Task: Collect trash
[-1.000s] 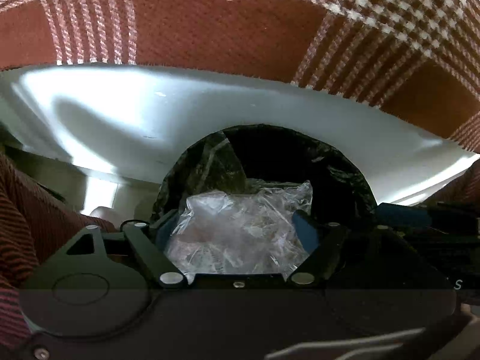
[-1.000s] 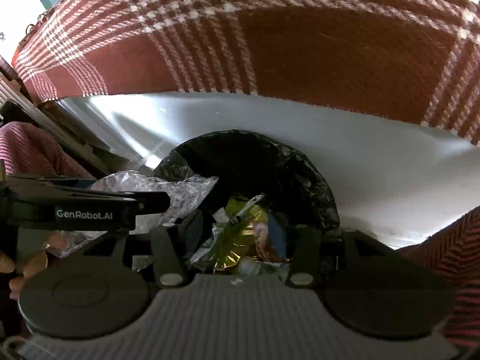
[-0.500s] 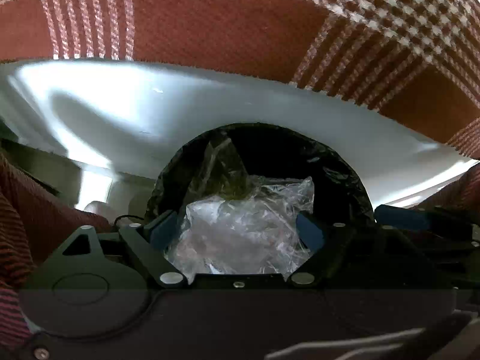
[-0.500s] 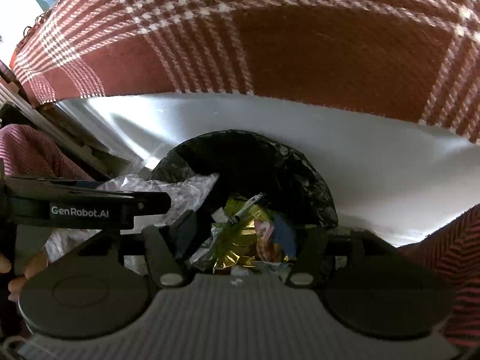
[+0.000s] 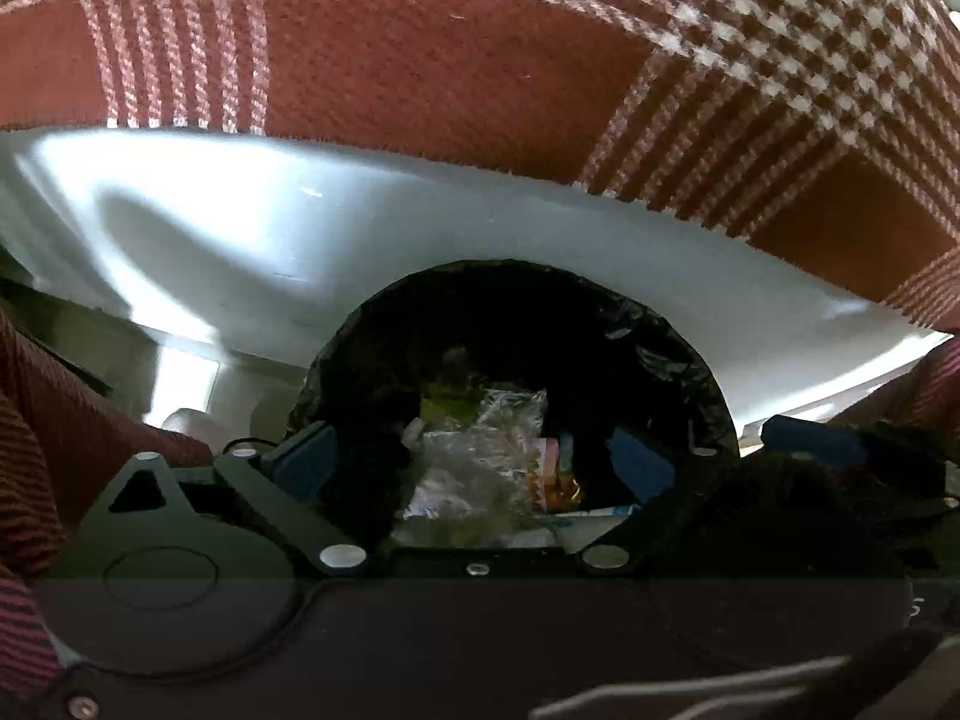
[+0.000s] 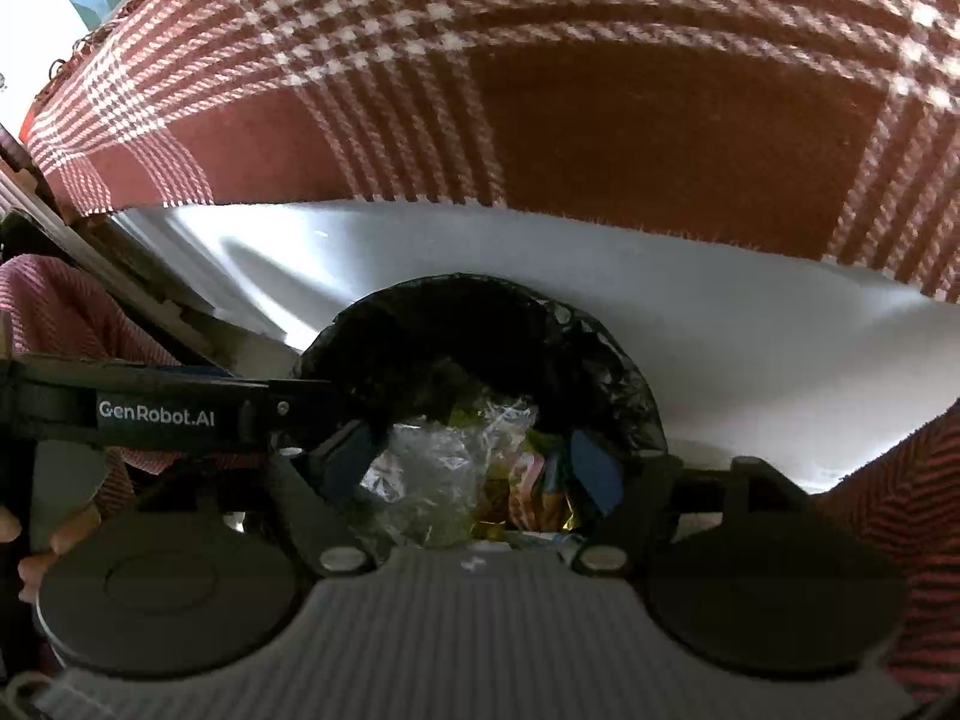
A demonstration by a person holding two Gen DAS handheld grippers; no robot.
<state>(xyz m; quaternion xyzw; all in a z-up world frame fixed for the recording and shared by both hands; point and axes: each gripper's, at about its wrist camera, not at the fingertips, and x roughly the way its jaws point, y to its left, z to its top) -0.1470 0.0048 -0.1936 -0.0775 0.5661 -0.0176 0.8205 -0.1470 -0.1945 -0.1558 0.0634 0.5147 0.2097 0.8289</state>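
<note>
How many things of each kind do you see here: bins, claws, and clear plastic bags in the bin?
Bin with black liner: 1
Claws, left claw and right claw, both opening over the bin: 2
Clear plastic bag inside the bin: 1
Total: 4

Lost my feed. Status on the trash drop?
Both grippers, left and right, opening over the bin, nothing pinched. Clear wrap and wrappers lie inside. Nothing blocking.
</note>
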